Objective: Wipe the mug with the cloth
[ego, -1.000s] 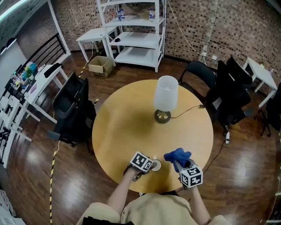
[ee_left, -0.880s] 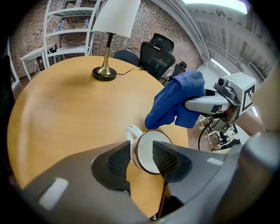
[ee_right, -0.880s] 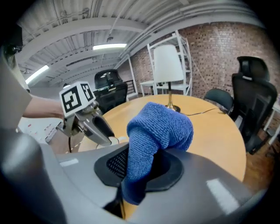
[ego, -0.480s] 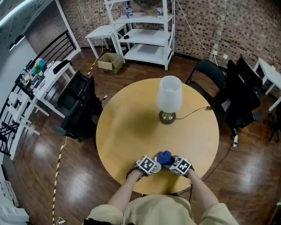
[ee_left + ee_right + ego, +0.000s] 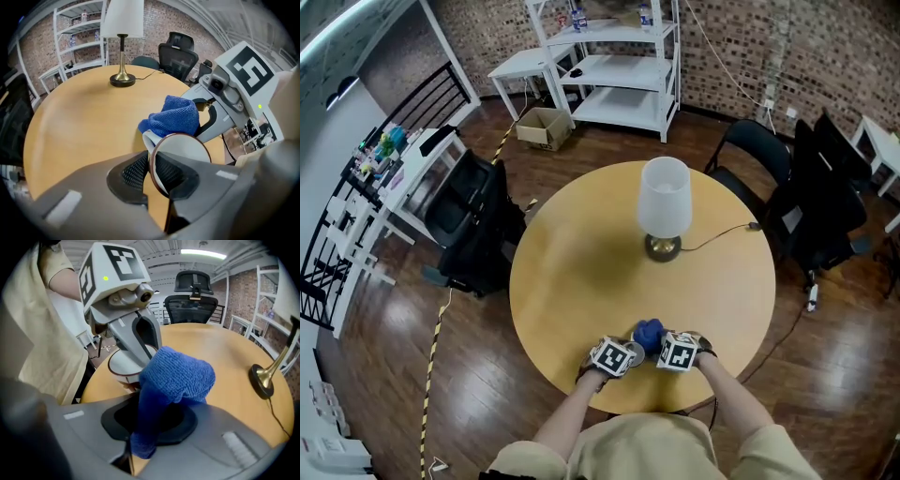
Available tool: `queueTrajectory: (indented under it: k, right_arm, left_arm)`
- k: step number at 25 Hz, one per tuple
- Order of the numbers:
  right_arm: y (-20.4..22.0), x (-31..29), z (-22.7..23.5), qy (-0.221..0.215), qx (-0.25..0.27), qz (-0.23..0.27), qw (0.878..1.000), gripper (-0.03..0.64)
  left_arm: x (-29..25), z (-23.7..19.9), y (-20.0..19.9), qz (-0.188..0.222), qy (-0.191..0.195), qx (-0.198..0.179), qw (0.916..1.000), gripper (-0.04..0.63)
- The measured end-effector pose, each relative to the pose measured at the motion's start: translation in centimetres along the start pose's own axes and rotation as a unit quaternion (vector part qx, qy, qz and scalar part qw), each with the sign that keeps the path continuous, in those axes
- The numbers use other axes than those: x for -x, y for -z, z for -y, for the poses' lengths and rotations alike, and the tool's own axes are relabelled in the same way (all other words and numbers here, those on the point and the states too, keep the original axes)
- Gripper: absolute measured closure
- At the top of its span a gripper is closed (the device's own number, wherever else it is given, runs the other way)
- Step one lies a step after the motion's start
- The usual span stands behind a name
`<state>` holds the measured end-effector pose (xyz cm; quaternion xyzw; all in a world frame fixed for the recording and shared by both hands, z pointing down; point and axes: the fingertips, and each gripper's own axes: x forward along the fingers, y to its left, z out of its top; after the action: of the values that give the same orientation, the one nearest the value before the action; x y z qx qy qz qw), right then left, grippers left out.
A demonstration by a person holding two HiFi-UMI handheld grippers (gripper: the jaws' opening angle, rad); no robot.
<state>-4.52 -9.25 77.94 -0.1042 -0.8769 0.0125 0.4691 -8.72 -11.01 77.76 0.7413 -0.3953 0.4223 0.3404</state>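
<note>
A white mug (image 5: 180,145) with a dark rim stands near the front edge of the round wooden table (image 5: 572,262). My left gripper (image 5: 151,171) is closing its jaws on the mug's wall, one pad inside and one outside, both pressing on it. My right gripper (image 5: 145,427) is shut on a blue cloth (image 5: 176,376). The bunched cloth (image 5: 173,117) rests against the mug's far side and top. In the head view both grippers (image 5: 630,352) (image 5: 661,349) sit side by side, with the cloth (image 5: 648,333) between them and most of the mug hidden.
A lamp (image 5: 664,206) with a white shade and brass base stands mid-table, its cord (image 5: 722,234) trailing off to the right. Black office chairs (image 5: 469,225) (image 5: 816,206) ring the table. White shelving (image 5: 619,66) stands at the back.
My right gripper has carried the cloth leftward from beside the mug onto it. The left gripper's jaws have closed on the mug's wall. The head view has shifted slightly.
</note>
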Motion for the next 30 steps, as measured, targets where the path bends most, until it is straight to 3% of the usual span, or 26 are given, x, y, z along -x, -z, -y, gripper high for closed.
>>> queueTrajectory:
  k: [10, 25, 30]
  right_arm:
    - [0.7, 1.1, -2.6, 0.017, 0.040, -0.017, 0.999, 0.543]
    - [-0.2, -1.5, -7.9, 0.029, -0.042, 0.024, 0.998, 0.544]
    - [-1.2, -2.1, -8.7, 0.027, -0.054, 0.033, 0.998, 0.545]
  left_arm:
    - [0.0, -0.1, 0.3, 0.001, -0.002, 0.080, 0.9968, 0.551]
    - [0.1, 0.0, 1.4, -0.021, -0.024, 0.181, 0.9830, 0.552]
    - [0.3, -0.7, 0.8, -0.004, -0.045, 0.195, 0.9797, 0.555]
